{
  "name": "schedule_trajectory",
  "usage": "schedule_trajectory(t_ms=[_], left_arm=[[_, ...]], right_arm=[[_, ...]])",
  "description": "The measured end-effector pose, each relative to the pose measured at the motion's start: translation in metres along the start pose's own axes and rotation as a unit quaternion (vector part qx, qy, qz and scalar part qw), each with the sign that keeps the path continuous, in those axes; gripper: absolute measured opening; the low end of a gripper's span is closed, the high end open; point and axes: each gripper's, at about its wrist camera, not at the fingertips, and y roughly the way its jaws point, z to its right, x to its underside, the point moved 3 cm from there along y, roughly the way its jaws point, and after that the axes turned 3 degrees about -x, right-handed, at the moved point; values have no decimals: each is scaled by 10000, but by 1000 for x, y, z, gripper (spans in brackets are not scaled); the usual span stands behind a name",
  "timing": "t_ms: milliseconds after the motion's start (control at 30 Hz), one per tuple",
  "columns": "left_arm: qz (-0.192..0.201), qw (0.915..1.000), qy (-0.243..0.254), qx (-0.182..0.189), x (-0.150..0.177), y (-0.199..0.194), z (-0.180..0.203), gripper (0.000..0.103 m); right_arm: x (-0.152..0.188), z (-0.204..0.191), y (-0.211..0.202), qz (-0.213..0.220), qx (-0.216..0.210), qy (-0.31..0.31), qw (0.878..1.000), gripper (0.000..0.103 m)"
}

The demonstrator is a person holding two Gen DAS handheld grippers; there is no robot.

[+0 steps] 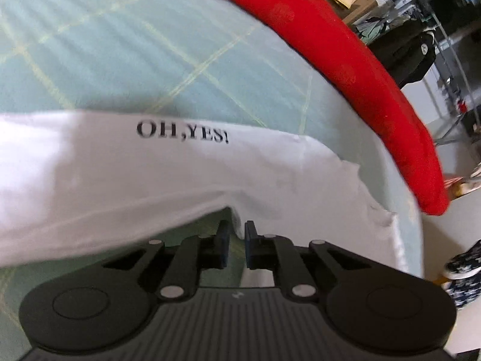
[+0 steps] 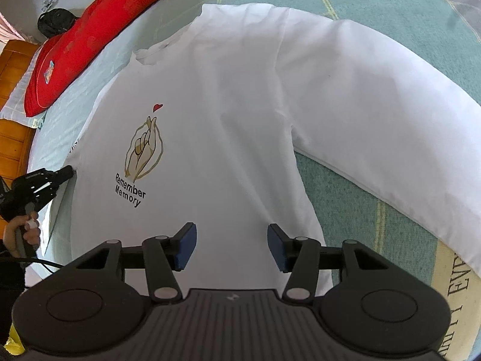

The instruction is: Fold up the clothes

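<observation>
left tongs (image 1: 237, 245): black linkage, blue pads, silver pivots | right tongs (image 2: 232, 246): same, ribbed housing

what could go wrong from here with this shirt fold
The left gripper pinches only a thin edge of the white shirt, so the fabric could slip out mid-fold. The shirt's side lies near the bed edge and could slide off. The right gripper hovers open, so nothing anchors the body.

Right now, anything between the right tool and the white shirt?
Nothing visible. The right tool hangs open directly over the white shirt, with only bare cloth between its fingers. The red pillow lies off at the bed's edge, clear of it.
</observation>
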Motion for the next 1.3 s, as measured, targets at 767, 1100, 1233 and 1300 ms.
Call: schedule_trajectory(t_ms=[767,1100,1233,1300], left_arm=[[-404,9890,1331,-505,80,-16,16,26],[-408,9527,2700,-1334,104,-7,50,2],[-171,9504,2327,-2057,88,-21,28,1],[-131,9553,1973,-2200,78,-31,14,1]], right_arm=[[1,-15,10,-46,-114,-15,9999,60],[3,-20,15,-49,-47,-128,9999,61],[4,-21,11,-11,50,-276,9996,61],[4,-17,6,58,155,-278,9995,61]])
